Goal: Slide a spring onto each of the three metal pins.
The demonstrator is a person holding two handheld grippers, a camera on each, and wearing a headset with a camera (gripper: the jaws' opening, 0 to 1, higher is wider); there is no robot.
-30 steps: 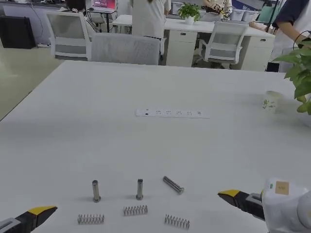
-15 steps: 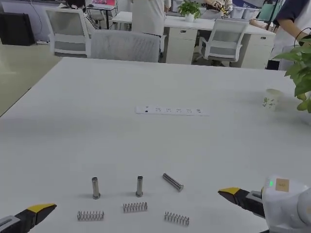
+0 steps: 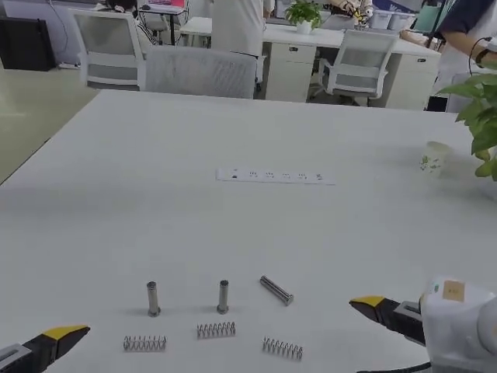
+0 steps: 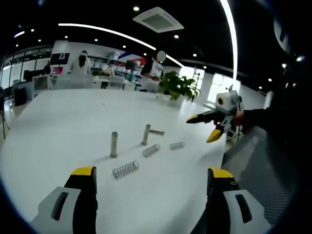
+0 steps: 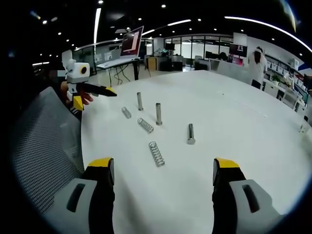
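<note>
Three springs [image 3: 216,332] lie flat on the counter [image 3: 248,233], long axes left-to-right, just on the person's side of the middle pin [image 3: 224,298]. Left of that pin hangs the left tool [image 4: 152,171], right of it the right tool [image 5: 163,162], both gaping wide, empty, about equally near.

An upright left pin [image 3: 153,299], an upright middle pin [image 3: 223,297], a lying pin [image 3: 276,291] and a row of springs [image 3: 216,331] cluttered the counter's [image 3: 116,202] front edge; beyond them open surface reached the power strip [image 3: 275,178].
</note>
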